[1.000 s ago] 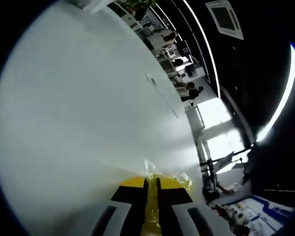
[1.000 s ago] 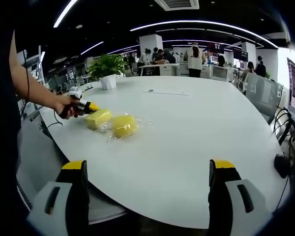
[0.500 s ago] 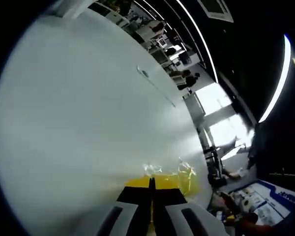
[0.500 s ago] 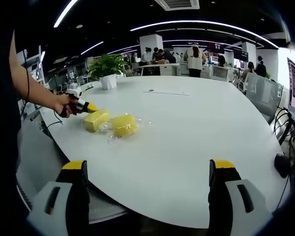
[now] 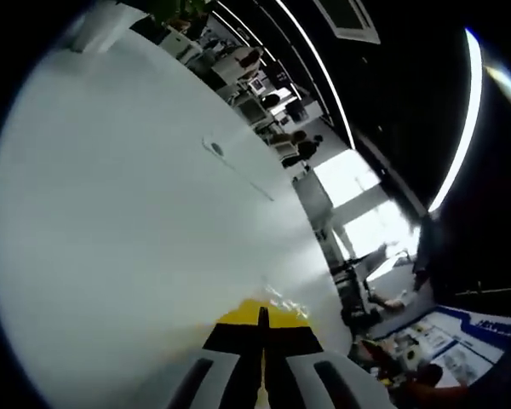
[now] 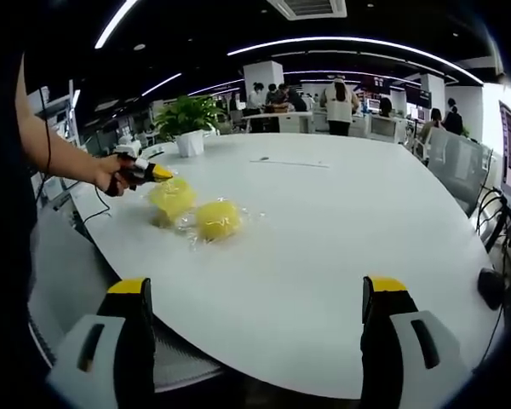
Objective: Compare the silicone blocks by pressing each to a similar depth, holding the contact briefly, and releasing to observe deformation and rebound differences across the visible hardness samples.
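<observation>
Left gripper [image 5: 261, 328] jaws pressed together, nothing between them, tips pushing on the near yellow block [image 6: 171, 197] at the table's [image 6: 324, 239] left edge; closed tips give one blunt point for prodding. Second block [image 6: 218, 218] lies just beside it in clear wrap. Right gripper [image 6: 254, 298] jaws spread wide and empty, held well back, likely watching. Since a second ago the near block has tipped up and looks taller under the push.

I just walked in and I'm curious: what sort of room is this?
Probably an open-plan office: a large white table with a potted plant, strip ceiling lights, and people standing at desks behind.
</observation>
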`<action>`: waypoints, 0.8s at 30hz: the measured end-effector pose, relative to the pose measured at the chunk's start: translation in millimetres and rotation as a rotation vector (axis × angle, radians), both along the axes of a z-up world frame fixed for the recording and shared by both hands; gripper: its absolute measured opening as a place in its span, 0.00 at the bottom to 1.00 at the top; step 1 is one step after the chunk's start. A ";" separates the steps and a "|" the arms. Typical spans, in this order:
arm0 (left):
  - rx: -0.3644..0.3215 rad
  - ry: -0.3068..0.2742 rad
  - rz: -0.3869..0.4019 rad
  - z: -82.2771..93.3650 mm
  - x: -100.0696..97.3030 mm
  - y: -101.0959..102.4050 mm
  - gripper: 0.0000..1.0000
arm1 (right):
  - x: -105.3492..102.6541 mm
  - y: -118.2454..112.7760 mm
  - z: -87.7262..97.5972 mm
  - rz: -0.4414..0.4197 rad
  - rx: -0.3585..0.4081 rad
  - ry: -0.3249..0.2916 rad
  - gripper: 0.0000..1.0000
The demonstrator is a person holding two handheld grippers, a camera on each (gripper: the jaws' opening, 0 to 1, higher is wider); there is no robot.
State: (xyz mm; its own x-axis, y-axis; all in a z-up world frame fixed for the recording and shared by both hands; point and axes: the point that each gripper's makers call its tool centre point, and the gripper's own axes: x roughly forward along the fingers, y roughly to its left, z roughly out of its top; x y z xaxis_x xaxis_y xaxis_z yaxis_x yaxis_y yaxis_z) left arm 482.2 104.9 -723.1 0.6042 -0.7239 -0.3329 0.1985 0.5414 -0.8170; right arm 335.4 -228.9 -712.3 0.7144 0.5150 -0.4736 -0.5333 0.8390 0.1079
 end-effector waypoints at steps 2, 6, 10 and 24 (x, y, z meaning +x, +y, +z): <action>-0.002 -0.010 -0.002 5.6 1.0 -0.7 0.00 | 0.7 -0.1 0.0 0.001 -0.003 -0.002 0.97; 0.003 -0.061 -0.026 19.4 2.5 -3.7 0.00 | 1.5 0.2 0.8 0.003 -0.002 -0.006 0.97; 0.034 -0.102 -0.047 29.5 3.2 -5.5 0.00 | 2.1 1.6 2.0 0.006 0.001 -0.009 0.97; 0.065 -0.224 -0.078 69.2 12.4 -5.2 0.00 | 4.1 6.6 7.7 0.015 0.004 -0.029 0.97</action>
State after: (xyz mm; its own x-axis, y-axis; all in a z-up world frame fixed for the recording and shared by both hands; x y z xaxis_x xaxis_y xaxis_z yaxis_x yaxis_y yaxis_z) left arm 494.6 99.8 -653.9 0.6111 -0.7528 -0.2446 0.4144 0.5675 -0.7115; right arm 339.5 -222.3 -704.6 0.7199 0.5277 -0.4509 -0.5489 0.8304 0.0955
